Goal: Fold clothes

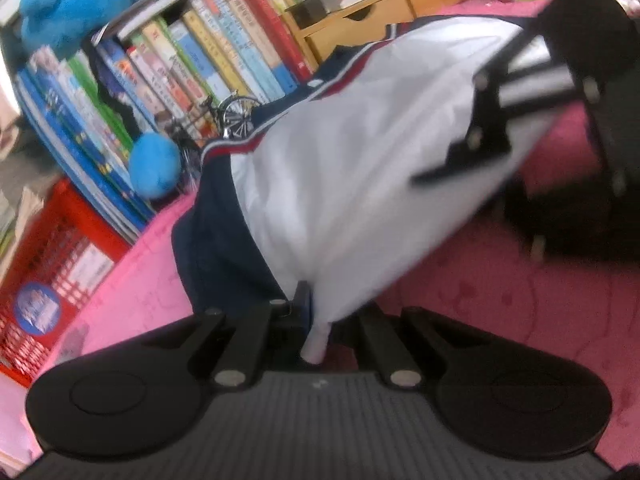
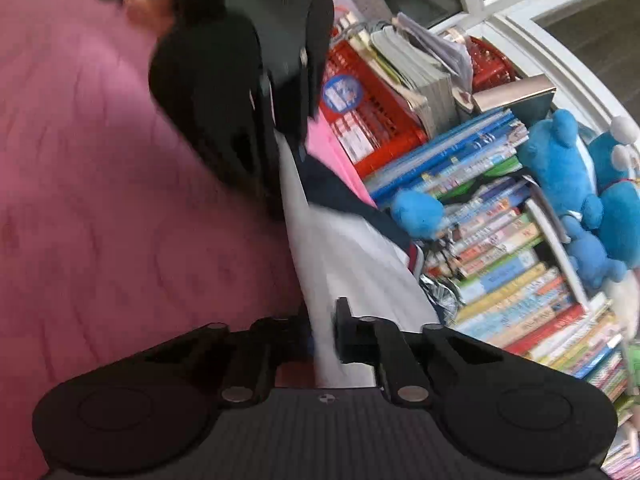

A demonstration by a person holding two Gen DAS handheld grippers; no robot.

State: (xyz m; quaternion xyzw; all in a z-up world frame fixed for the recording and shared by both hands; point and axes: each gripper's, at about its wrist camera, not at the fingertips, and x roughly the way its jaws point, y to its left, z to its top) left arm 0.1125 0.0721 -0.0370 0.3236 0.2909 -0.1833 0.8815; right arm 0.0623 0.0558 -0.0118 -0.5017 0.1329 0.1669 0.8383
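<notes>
While the white garment [image 1: 360, 168] with navy panel and red-white trim hangs stretched between my two grippers, it fills the middle of the left wrist view, lifted off the pink bedspread [image 1: 500, 304]. Its lower corner is bunched into my left gripper [image 1: 314, 320] at bottom centre, jaws pinched tight on the cloth, a white tuft poking out below the pads. My right gripper [image 1: 472, 152] shows at right of centre in that view, blurred, against the far edge of the fabric.

Right wrist view: same garment [image 2: 352, 256] runs up from bottom centre as a narrow white strip with the navy part to its right. My right gripper [image 2: 322, 320] is narrow, nearly closed, white cloth between its fingers; I read it as clamped on the fabric, though motion blur softens the edges. The left gripper [image 2: 280, 132] is the dark blurred mass in the upper middle, holding the strip's far end; part of a hand is behind it, upper left.

Pink bedspread [image 2: 100, 200] covers the left half. Books [image 1: 208, 64] in leaning rows upper left of the left view, blue plush toys [image 1: 80, 0] on top, red crate [image 1: 52, 264] lower left, wooden drawer box [image 1: 360, 20] top centre. Small model bicycle [image 1: 236, 116] by the books.
</notes>
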